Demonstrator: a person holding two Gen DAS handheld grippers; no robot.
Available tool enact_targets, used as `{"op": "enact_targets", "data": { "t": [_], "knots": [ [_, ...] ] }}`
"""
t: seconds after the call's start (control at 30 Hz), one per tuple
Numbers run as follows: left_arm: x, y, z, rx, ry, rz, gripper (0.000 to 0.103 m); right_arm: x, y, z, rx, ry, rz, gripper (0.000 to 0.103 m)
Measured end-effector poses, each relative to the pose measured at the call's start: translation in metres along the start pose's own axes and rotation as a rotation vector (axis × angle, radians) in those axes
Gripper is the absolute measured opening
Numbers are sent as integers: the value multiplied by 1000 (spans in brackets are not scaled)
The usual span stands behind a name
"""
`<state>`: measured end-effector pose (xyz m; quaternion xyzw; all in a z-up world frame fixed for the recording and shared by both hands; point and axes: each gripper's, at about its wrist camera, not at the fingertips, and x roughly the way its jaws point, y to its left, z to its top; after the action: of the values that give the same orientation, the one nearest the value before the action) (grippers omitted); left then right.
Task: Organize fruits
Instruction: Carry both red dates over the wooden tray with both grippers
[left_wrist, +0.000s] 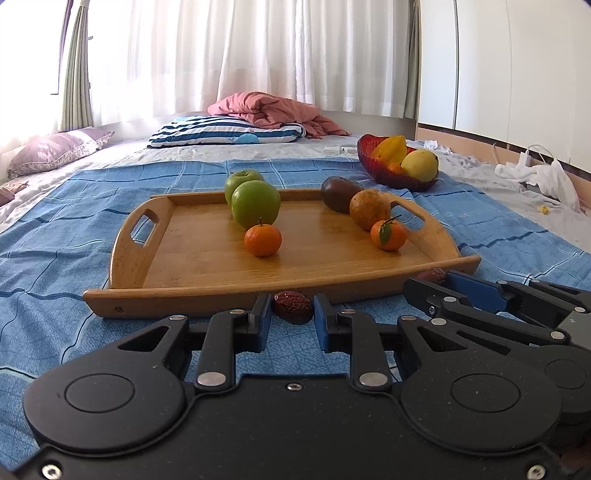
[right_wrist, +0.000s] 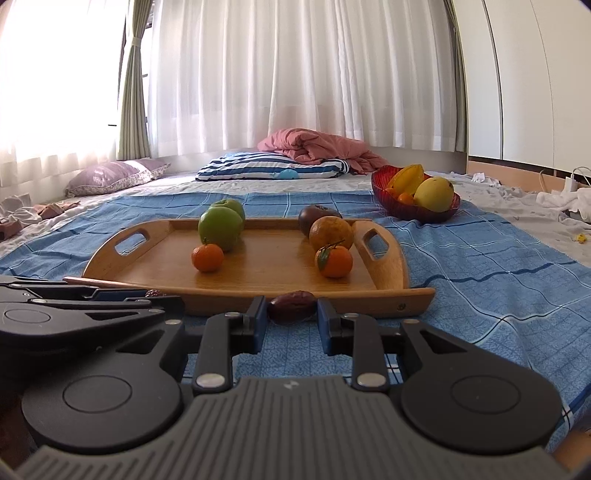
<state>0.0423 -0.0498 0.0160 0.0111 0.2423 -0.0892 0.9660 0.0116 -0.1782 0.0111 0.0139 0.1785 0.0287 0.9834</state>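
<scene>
Both grippers low on the blue bedsheet (left_wrist: 55, 236), just in front of the near rim of the wooden tray (left_wrist: 207, 291).

Left gripper (left_wrist: 292, 314): fingers either side of a red date (left_wrist: 293, 312), pads look to be touching it on both sides, so grasping it; contact on the right pad is hard to confirm from this angle. Date sits at lower centre of the left view, right against the tray rim.

Right gripper (right_wrist: 291, 314): same setup, a second red date (right_wrist: 292, 312) between its blue pads, looks clamped. Lower centre of the right view, also just in front of the rim.

Each gripper shows in the other's view: the right one at right edge of the left view, the left one at left edge of the right view.

On the tray, mid-frame:
- two green apples (left_wrist: 255, 208), one behind the other, left of centre
- small mandarin (left_wrist: 263, 240) just in front of them
- dark round fruit (left_wrist: 338, 194) at the far right corner, brownish orange (left_wrist: 370, 209) touching it in front
- leafed mandarin (left_wrist: 388, 234) nearest, beside the right handle

Red glass bowl (left_wrist: 391, 177) off the tray, upper right of frame, holding a starfruit (left_wrist: 391, 147), yellow pear-like fruit (left_wrist: 421, 165) and something orange underneath.

Background: striped pillow (left_wrist: 225, 132), pink blanket (left_wrist: 277, 110), white curtains (left_wrist: 258, 48)
</scene>
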Motion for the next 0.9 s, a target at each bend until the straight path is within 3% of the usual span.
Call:
{"op": "enact_targets", "data": {
  "t": [0.4, 0.9],
  "knots": [
    [21, 3, 23, -28, 2, 16, 24, 17, -7, 19, 33, -37, -20, 33],
    [55, 10, 38, -62, 27, 40, 23, 56, -22, 27, 76, 29, -92, 33]
  ]
}}
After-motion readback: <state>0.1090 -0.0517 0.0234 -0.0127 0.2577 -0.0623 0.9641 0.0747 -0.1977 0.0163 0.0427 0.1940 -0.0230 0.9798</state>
